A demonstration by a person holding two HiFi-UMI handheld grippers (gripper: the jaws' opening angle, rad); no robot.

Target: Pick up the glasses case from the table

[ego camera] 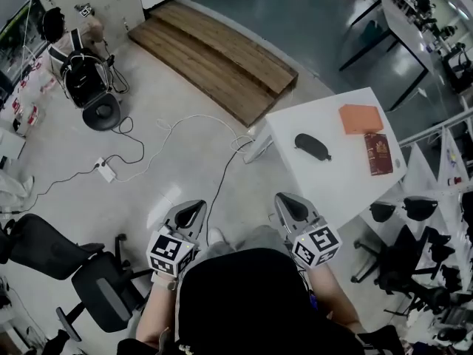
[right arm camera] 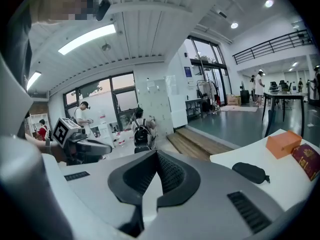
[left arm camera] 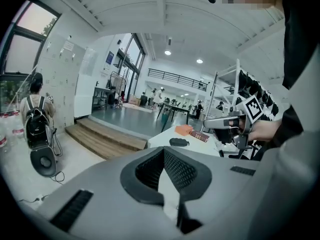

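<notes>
- Closest in, the person's dark top (ego camera: pixel 251 302) fills the bottom of the head view, with a bare forearm reaching forward on either side of it.
- Left claw (ego camera: pixel 194 211) is held out over the grey floor, to the left of the worktop (ego camera: pixel 332 191), and is tipped a little downward. Its own view shows the two jaws pressed together with nothing between them.
- Right claw (ego camera: pixel 290 207) is held alongside it, at the worktop's near edge, with the same slight downward tilt. Its jaws are also closed tight and hold nothing.
- Each claw carries a cube with square black-and-white markers at its rear, close to the hand.
- Glasses case (ego camera: pixel 312 146), a dark oval pouch, lies flat on the white worktop. It is ahead of the right claw and well apart from both claws, and nothing touches it.
- Orange box (ego camera: pixel 361 118) sits farther along the worktop, beyond the case.
- Dark red booklet (ego camera: pixel 379 154) lies just beside the box, toward the worktop's right edge.
- Wooden platform (ego camera: pixel 214 58) with two low steps lies on the floor beyond the worktop's far left corner.
- Power strip (ego camera: pixel 106 170) lies on the floor to the left, well apart from the worktop.
- Black office chair (ego camera: pixel 100 287) stands at the lower left, near the left claw.
- Another person with a black backpack (ego camera: pixel 81 69) is at the upper left by the wall, far from the worktop.
</notes>
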